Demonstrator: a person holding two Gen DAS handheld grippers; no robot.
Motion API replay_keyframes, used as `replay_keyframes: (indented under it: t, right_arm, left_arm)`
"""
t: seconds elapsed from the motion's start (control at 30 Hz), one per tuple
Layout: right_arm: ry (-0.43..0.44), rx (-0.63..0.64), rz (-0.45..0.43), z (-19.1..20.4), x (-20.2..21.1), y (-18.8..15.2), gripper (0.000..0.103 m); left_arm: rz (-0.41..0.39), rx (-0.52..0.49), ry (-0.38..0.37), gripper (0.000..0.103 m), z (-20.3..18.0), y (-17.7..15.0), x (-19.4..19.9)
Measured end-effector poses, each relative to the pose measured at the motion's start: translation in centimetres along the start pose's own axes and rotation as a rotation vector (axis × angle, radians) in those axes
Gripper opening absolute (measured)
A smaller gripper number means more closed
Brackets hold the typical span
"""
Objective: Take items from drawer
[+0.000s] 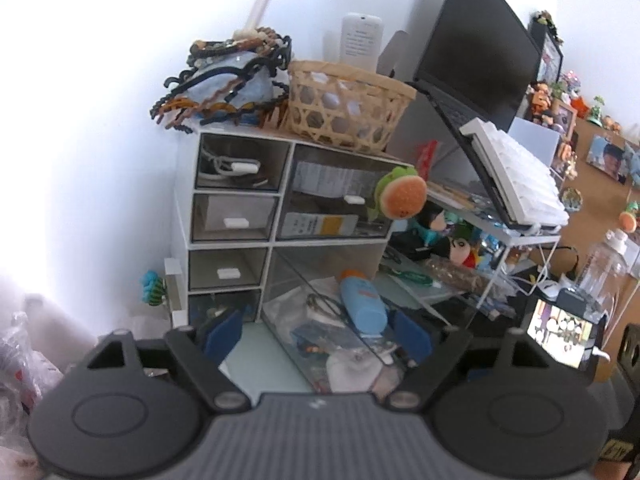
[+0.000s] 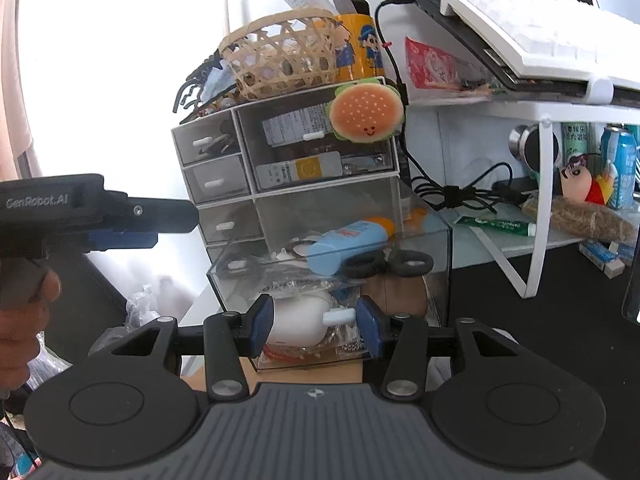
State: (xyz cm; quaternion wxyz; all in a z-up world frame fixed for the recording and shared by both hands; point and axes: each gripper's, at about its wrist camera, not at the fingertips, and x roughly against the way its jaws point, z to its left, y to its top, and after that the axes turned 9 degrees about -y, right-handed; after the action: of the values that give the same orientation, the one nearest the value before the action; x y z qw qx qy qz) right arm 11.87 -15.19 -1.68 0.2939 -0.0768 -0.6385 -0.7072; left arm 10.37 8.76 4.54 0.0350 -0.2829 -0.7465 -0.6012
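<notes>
A clear drawer stands pulled out from the bottom of a white organizer. In it lie a blue bottle with an orange cap, black-handled scissors, a white rounded item and small packets. My right gripper sits at the drawer's front. The white handle tab is between its blue pads, beside the right one, with a gap on the left. My left gripper is open wide over the drawer, with the blue bottle just ahead. Its fingers reach in from the left.
A wicker basket and a heap of hair clips top the organizer; a burger plush hangs on its side. To the right a wire shelf holds a laptop and white keyboard. A lit phone stands nearby.
</notes>
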Motion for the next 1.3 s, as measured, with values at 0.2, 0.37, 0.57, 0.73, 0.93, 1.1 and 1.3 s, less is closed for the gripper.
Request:
replay_keyframes:
  t: [0.2,0.37,0.57,0.73,0.93,1.1,1.3]
  right_arm:
    - [0.014,0.016,0.001,0.3,0.1,0.3,0.042]
    - [-0.037,0.033,-0.006,0.1,0.2,0.5,0.042]
    - [-0.040,0.048,0.000,0.2,0.0,0.5,0.042]
    - [-0.035,0.057,0.007,0.6,-0.5,0.4,0.042]
    - [-0.042,0.063,0.011,0.8,-0.9,0.5,0.042]
    - [-0.057,0.097,0.025,1.3,-1.3,0.9,0.042]
    - [-0.055,0.103,0.064,1.3,-1.7,1.6,0.042]
  left_arm:
    - [-0.031,-0.009,0.007,0.091,0.0,-1.3,-1.1]
    - [-0.008,-0.021,-0.017,0.093,0.3,-2.3,-1.4]
    - [-0.003,-0.007,-0.032,0.096,1.0,-3.3,-1.6]
    - [-0.003,-0.008,-0.028,0.096,1.4,-5.0,-2.0]
    - [-0.018,0.006,-0.034,0.096,2.0,-6.1,-2.5]
    - [-0.009,0.017,-0.064,0.097,2.4,-6.9,-2.3]
    - [0.006,0.017,-0.075,0.098,2.4,-8.0,-1.9]
